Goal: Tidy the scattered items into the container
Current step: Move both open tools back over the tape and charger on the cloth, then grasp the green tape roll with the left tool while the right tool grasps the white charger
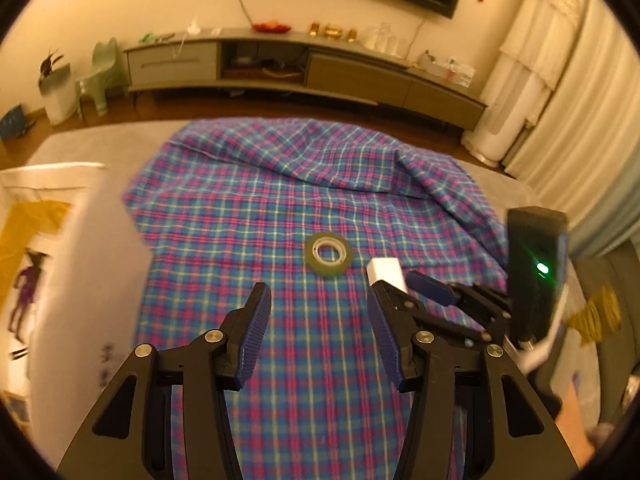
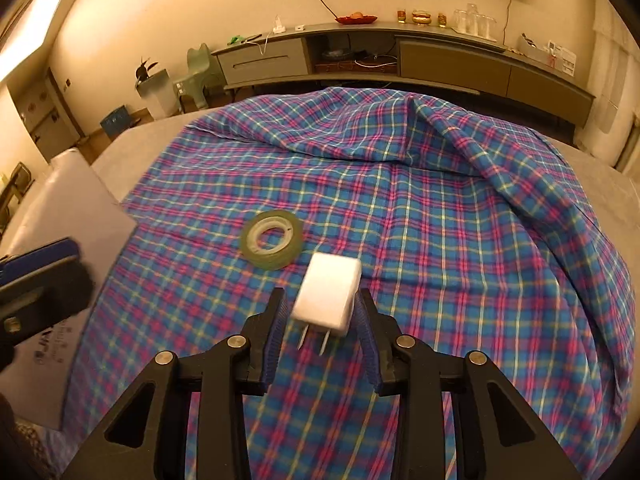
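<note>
A white plug adapter (image 2: 328, 294) with two metal prongs sits between my right gripper's (image 2: 322, 300) blue pads, held above the plaid cloth (image 2: 440, 220); it also shows in the left wrist view (image 1: 386, 272). A roll of clear tape (image 2: 272, 240) lies flat on the cloth just ahead and left of it, and it shows in the left wrist view (image 1: 329, 255). My left gripper (image 1: 318, 300) is open and empty, hovering behind the tape. A white box (image 1: 92, 264), the container, stands at the left; its wall also shows in the right wrist view (image 2: 76, 208).
The plaid cloth covers a grey surface (image 1: 100, 144) and bunches into folds at the far right (image 2: 460, 140). A long TV cabinet (image 2: 400, 60) runs along the far wall. The right gripper's body with a green light (image 1: 538, 272) is close on the left gripper's right.
</note>
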`<state>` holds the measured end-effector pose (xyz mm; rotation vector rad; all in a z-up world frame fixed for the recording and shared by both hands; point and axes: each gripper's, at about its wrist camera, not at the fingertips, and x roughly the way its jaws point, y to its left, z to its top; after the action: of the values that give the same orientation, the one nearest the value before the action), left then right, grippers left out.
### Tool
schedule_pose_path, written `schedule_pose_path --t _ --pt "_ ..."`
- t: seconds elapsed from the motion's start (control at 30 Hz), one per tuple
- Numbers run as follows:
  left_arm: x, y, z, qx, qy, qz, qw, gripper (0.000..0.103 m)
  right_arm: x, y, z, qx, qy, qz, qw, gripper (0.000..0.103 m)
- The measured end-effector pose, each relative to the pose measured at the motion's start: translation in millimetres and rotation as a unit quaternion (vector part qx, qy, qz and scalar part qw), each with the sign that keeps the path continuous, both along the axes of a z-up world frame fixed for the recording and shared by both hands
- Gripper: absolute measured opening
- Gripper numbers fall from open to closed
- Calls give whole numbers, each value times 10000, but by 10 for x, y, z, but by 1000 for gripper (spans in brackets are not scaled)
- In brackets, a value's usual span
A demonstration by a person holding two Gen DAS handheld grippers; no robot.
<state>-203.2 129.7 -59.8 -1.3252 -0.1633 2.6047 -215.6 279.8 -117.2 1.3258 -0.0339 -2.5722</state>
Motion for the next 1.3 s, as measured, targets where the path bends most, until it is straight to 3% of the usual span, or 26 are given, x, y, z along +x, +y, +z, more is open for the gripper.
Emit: schedule_pose_path --t 0.13,0.23,0.57,0.83,0.9,1.03,1.3 --pt "-234 149 -238 -62 -130 -76 9999 54 -109 -5 -127 115 -42 76 9999 41" --pt "-386 282 -367 -155 -146 -228 9995 55 -114 -26 -122 299 51 251 9992 32" --pt "-635 430 -674 -336 -202 -277 9988 58 -143 101 -128 50 22 313 9995 32" --pt "-698 501 -719 -624 64 -380 9973 57 -141 98 -134 38 80 336 9994 32" --pt "-688 519 -713 -663 81 -445 9968 51 -135 88 -133 76 105 353 9993 32" --pt "-693 508 -699 -655 49 -437 9969 50 -130 94 -132 62 125 360 9993 32" --pt "-720 513 -736 -829 127 -433 9955 59 -106 83 -145 135 220 506 9984 32"
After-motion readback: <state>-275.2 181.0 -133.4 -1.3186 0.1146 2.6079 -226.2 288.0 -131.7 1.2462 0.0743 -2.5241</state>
